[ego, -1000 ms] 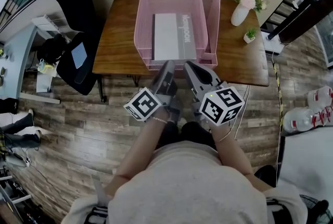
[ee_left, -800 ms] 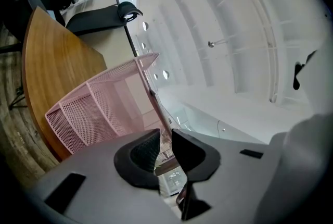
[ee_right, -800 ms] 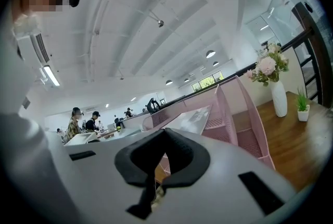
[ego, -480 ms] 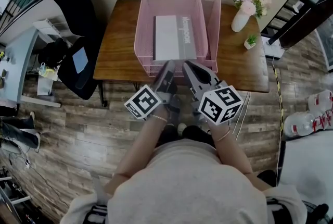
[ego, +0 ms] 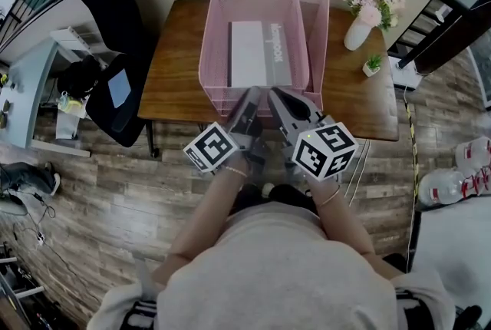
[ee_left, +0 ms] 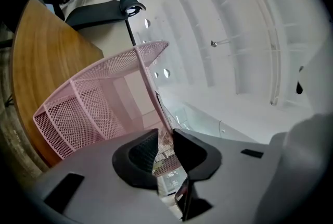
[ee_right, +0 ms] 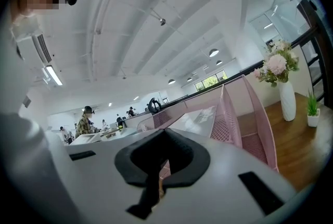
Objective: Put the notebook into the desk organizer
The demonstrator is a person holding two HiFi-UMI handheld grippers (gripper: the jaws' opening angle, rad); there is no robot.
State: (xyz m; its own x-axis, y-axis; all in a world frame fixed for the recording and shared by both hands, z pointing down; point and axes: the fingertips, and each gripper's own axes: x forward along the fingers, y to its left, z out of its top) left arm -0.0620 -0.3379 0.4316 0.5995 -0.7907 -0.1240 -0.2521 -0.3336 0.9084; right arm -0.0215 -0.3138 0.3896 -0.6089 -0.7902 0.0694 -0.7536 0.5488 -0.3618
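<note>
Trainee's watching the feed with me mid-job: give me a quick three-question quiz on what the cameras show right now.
1. True or false: the notebook lies flat inside the wide compartment of the desk organizer.
2. In the head view, what stands on the desk to the right of the organizer?
A. a vase of flowers and a small potted plant
B. a laptop
C. a stack of mugs
3. In the head view, on which side of the wide compartment is the organizer's narrow slot?

Key: 1 true; 2 A; 3 the right side.
</note>
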